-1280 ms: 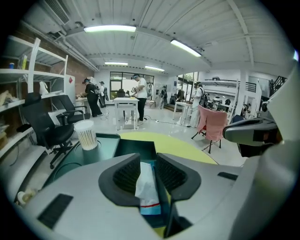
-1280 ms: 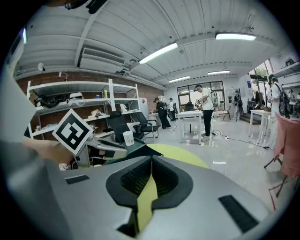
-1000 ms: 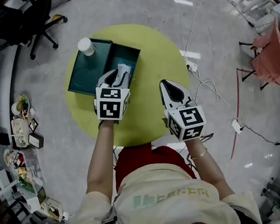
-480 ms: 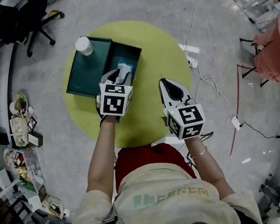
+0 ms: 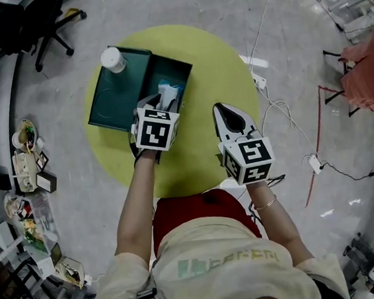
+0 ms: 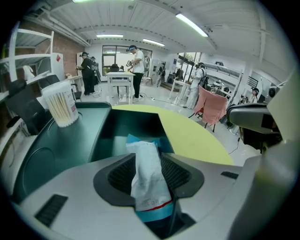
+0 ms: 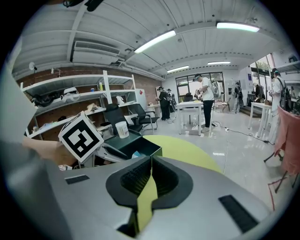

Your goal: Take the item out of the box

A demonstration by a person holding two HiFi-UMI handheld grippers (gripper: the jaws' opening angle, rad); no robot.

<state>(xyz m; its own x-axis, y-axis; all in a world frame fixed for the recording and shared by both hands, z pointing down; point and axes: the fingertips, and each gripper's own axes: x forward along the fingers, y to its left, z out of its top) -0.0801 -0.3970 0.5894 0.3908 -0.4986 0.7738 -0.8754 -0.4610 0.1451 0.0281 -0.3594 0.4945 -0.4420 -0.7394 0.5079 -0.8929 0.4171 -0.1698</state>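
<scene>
— Taking stock of the round yellow-green table (image 5: 215, 69): what sits on it?
— Item one: dark green box (image 5: 183, 69), open, toward the table's far left. Its lid (image 5: 106, 104) lies flat beside it on the left. Item two: tub of cotton swabs (image 5: 112, 59), upright on the lid's far corner.
— And the thing to be lifted?
— One white packet (image 6: 149, 180) with a blue-and-red band, standing on end inside the box.
— Claws?
— First, left gripper (image 5: 158, 104): tips down in the box, one jaw on either side of the packet, jaws opening wider, and ribbed pad shows bare beside the packet. Second, right gripper (image 5: 225, 111): over bare tabletop, right of the box and apart from it, jaws almost together, only a thin slit between them with the table showing through.
— Anything crowding the packet?
— The box's walls all round. A blue corner (image 6: 133, 139) behind it; same packet or another, I cannot tell.
— Surroundings?
— Office chair (image 5: 51, 24), far left. Cluttered shelf (image 5: 30, 175). White cables (image 5: 283, 112) and power strip (image 5: 257, 81) on the floor, right. Pinkish cloth (image 5: 364, 74) over a rack. People (image 6: 137, 65) standing at tables beyond.
</scene>
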